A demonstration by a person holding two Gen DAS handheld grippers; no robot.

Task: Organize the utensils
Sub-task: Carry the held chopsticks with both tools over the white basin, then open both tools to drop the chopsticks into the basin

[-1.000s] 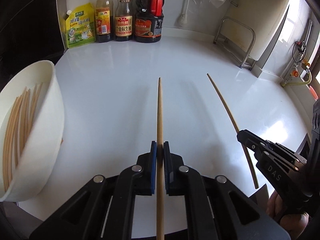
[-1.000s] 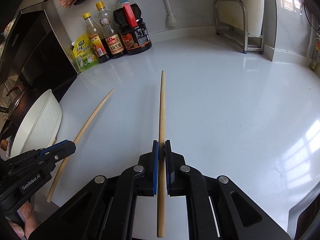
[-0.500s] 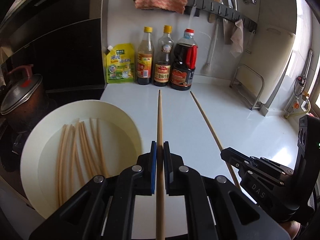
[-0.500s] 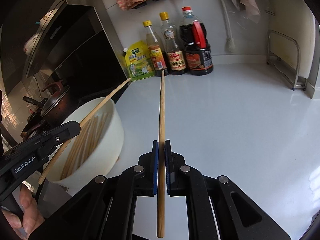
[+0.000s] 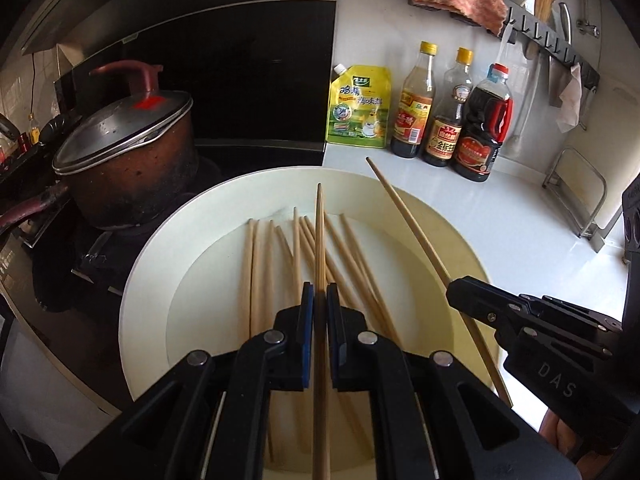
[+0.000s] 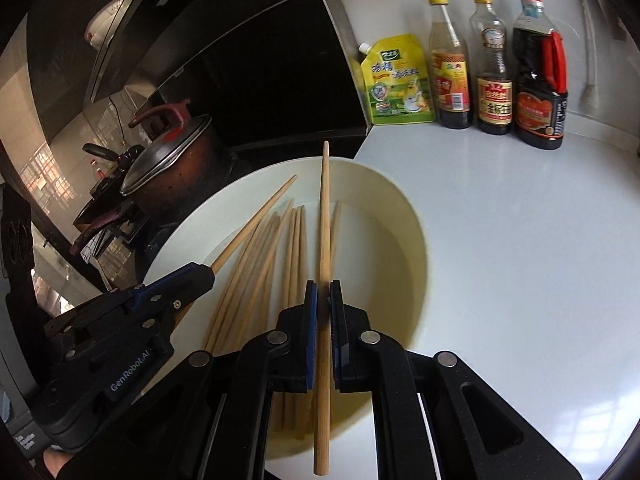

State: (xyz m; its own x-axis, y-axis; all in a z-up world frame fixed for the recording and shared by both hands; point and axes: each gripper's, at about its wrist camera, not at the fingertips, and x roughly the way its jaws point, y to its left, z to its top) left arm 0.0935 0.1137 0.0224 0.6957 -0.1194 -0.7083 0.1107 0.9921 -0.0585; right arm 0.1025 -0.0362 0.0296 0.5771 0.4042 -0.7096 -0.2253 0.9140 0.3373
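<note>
Both tongs are clamped narrow, each on 1 chopstick: the left gripper (image 5: 318,300) pinches the left chopstick (image 5: 319,236) partway along its shaft, and the right gripper (image 6: 323,296) holds the right chopstick (image 6: 325,208) the same way, tips pointing ahead and down over the white bowl (image 5: 160,240). The bowl sits directly beneath and ahead of both tongs and already holds a loose fan of chopsticks (image 5: 276,264) lying roughly along the line the tongs point. To do the drop well, I would judge it best to lower each tip close to the pile, keep each stick aligned with those already lying there, and only then let the pads part, since a release from high up could bounce a stick over the rim. The 2 tongs are near each other, so staggering the releases may avoid a knock. The bowl rests at the left edge of a glossy white counter (image 6: 500,260); beyond the tongs' left stands a lidded pot (image 5: 124,160) on a dark stove, and ahead to the right 3 bottles (image 6: 496,68) and a yellow pouch (image 6: 396,80) stand against the wall.
</note>
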